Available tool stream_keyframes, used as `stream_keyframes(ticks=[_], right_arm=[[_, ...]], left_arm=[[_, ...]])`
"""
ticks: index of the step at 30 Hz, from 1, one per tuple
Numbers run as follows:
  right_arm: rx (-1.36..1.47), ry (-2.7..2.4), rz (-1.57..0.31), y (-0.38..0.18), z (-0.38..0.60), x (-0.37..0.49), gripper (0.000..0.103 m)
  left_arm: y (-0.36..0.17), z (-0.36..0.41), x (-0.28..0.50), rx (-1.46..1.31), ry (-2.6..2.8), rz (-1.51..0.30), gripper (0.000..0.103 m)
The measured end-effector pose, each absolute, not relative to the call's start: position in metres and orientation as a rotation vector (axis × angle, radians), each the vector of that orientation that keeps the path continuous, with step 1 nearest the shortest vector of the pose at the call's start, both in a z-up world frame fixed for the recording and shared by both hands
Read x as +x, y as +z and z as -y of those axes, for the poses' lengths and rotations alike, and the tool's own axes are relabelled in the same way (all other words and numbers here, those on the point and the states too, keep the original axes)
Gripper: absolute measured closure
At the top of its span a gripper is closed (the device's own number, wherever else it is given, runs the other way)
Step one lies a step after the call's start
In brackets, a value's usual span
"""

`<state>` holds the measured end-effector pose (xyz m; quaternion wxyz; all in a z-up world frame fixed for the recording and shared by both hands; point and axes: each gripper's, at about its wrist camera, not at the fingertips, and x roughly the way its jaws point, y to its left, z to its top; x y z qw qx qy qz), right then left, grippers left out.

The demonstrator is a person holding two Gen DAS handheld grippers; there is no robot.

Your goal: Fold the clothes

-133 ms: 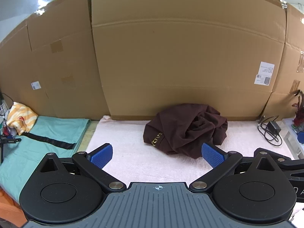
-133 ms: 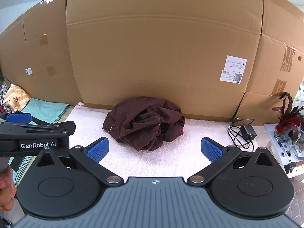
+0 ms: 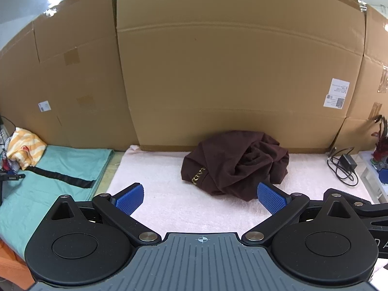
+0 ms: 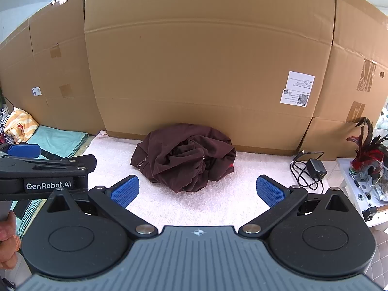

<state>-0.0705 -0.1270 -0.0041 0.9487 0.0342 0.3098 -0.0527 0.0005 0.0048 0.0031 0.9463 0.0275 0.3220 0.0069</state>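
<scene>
A: Where does the crumpled dark maroon garment (image 3: 235, 162) lie?

B: In a heap on the pale pink fluffy towel (image 3: 169, 201) that covers the desk, pushed back close to the tall brown cardboard wall (image 3: 230, 72). Its folds hide its shape, so I cannot tell whether it is a shirt or something else. A small gold mark shows near its left edge, too small to read.

A: And the left hand-held gripper (image 3: 201, 195)?

B: Its blue ribbed fingers (image 3: 128, 198) stand spread wide, with nothing between them, short of the garment. The same holds for the right hand-held gripper (image 4: 197, 190): blue pads apart, holding nothing, the heap just beyond them.

A: Is either one touching the cloth?

B: No. From the left wrist view the right finger overlaps the garment's edge, but that looks like a matter of angle.

A: What is cut off?

B: On the left, a folded teal cloth with a black strap (image 3: 55, 172) runs out of view, and an orange-and-white striped bundle (image 3: 23, 145) is only partly seen. In the right wrist view a person's hand (image 4: 7, 240) is only a sliver at the edge, beneath the left gripper's black body. To the right a black charger with coiled cable (image 4: 312, 169) lies on the towel, and a red-and-black feathered ornament (image 4: 366, 150) stands on a white tray, its base blurred.
</scene>
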Motion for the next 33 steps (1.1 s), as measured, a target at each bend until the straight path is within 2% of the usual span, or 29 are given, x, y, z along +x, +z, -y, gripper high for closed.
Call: stream_keyframes(ticks=[33], right_arm=[[0.06, -0.108, -0.646, -0.008, 0.115, -0.067, 0.001]], left_arm=[[0.002, -0.019, -0.003, 0.034, 0.002, -0.676, 0.0]])
